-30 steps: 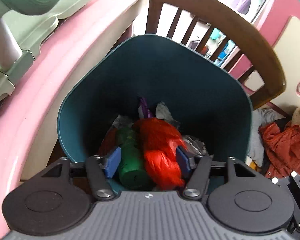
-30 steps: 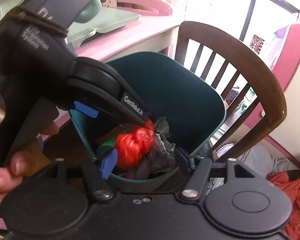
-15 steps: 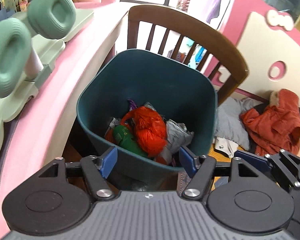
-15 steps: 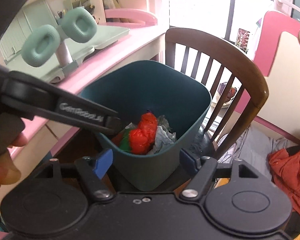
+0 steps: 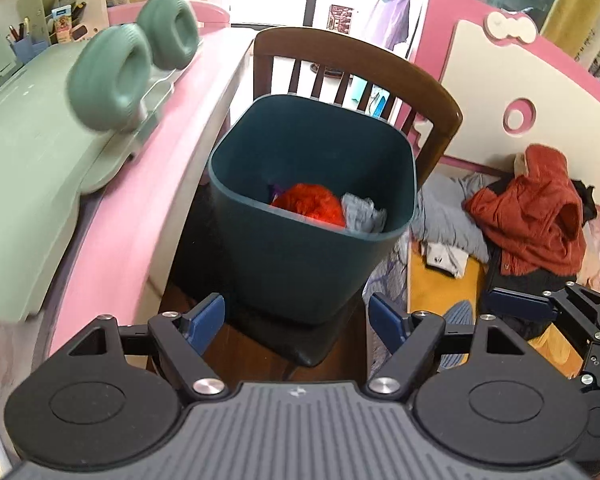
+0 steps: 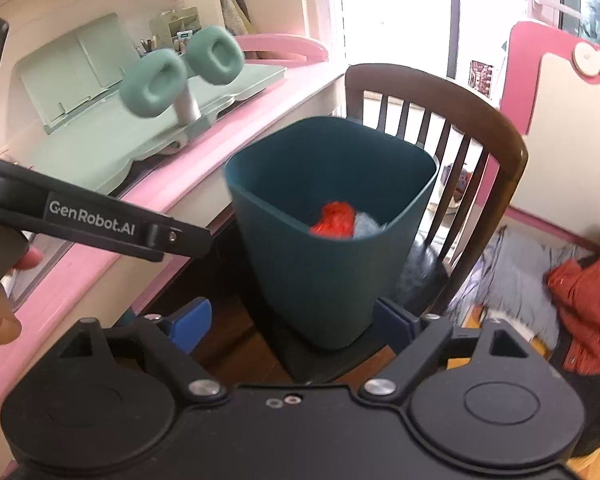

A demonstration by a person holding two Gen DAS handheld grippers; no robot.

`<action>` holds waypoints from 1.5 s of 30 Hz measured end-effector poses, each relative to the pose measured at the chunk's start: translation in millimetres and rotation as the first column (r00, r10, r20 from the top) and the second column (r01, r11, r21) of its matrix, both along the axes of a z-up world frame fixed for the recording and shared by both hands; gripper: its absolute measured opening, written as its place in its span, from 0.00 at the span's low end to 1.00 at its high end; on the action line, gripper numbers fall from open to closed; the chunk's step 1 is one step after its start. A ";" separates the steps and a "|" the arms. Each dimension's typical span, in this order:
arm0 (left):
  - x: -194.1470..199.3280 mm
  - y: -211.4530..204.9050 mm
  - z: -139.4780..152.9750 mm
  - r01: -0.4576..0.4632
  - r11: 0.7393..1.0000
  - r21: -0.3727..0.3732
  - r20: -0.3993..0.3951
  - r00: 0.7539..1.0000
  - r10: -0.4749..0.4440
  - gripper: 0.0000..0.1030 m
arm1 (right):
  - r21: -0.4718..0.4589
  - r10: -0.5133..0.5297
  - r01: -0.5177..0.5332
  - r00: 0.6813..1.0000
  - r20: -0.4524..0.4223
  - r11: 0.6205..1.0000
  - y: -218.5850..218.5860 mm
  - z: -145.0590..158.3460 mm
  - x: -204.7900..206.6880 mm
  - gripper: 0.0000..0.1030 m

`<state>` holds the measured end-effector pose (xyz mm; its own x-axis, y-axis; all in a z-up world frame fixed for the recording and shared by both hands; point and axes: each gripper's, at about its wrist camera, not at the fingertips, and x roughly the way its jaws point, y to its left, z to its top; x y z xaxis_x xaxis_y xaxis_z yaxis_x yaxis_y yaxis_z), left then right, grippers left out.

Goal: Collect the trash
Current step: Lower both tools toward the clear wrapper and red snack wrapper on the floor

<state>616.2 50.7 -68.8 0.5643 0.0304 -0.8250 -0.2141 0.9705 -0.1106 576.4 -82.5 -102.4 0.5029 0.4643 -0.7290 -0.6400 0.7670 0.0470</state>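
Teal bin [image 5: 300, 256], red bag [image 5: 312, 204], perhaps grey wrapper [image 5: 362, 214] inside.

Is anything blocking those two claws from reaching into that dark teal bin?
Nothing visible does. The left gripper and right gripper are both open and empty, facing the dark teal plastic bin, whose open top shows red crumpled trash.
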 end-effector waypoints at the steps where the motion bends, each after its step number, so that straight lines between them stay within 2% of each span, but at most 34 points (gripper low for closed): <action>1: -7.8 0.3 -2.4 0.005 1.000 0.001 0.005 1.000 -0.005 0.77 | 0.004 -0.002 0.002 1.000 -0.002 1.000 -1.7 -5.5 -7.8 0.91; 4: -30.5 -1.2 -13.4 0.027 1.000 0.002 0.013 1.000 -0.027 0.77 | 0.000 -0.008 0.008 1.000 -0.018 1.000 -6.0 -26.4 -26.8 0.96; 10: -63.3 -5.6 -60.2 0.011 1.000 -0.012 -0.046 0.999 -0.011 0.79 | -0.031 -0.008 0.006 0.997 -0.079 0.999 -14.5 -87.6 -58.7 1.00; 15: -80.0 -4.6 -124.0 -0.038 0.997 -0.066 -0.132 0.991 0.029 0.79 | -0.083 0.013 -0.023 0.992 -0.123 0.996 -15.6 -153.8 -73.5 1.00; 18: -88.9 -5.4 -173.8 -0.077 0.995 -0.058 -0.190 0.980 0.065 0.79 | -0.120 0.010 -0.030 0.988 -0.157 0.992 -16.3 -201.8 -78.5 1.00; 24: -108.2 3.4 -288.4 -0.181 0.980 -0.080 -0.325 0.934 0.146 0.79 | -0.168 0.006 -0.049 0.969 -0.247 0.985 -15.4 -295.6 -84.5 1.00; 28: -122.4 8.3 -356.4 -0.205 0.976 -0.068 -0.379 0.910 0.165 0.79 | -0.182 0.024 -0.076 0.963 -0.270 0.980 -12.4 -348.2 -83.7 1.00; 32: -135.9 14.9 -422.5 -0.231 0.972 -0.049 -0.446 0.876 0.185 0.79 | -0.198 0.019 -0.080 0.955 -0.295 0.977 -11.7 -403.4 -77.7 1.00; 35: -142.1 19.2 -476.7 -0.224 0.974 -0.025 -0.504 0.845 0.181 0.79 | -0.190 -0.027 -0.038 0.944 -0.328 0.981 -11.6 -443.7 -68.5 0.99; 41: -160.0 23.8 -585.0 -0.171 0.983 0.071 -0.609 0.773 0.178 0.79 | -0.190 -0.129 0.051 0.897 -0.422 0.981 -11.9 -530.6 -52.5 0.98; 45: -169.3 23.2 -640.2 -0.116 0.991 0.067 -0.631 0.764 0.133 0.79 | -0.206 -0.146 0.056 0.878 -0.455 0.977 -2.9 -587.1 -48.6 0.95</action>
<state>446.9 73.9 -709.0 -0.0960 0.0869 -0.9916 -0.3465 0.9309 0.1152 527.8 -85.4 -689.5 0.1221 0.2671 -0.9559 -0.4967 0.8503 0.1741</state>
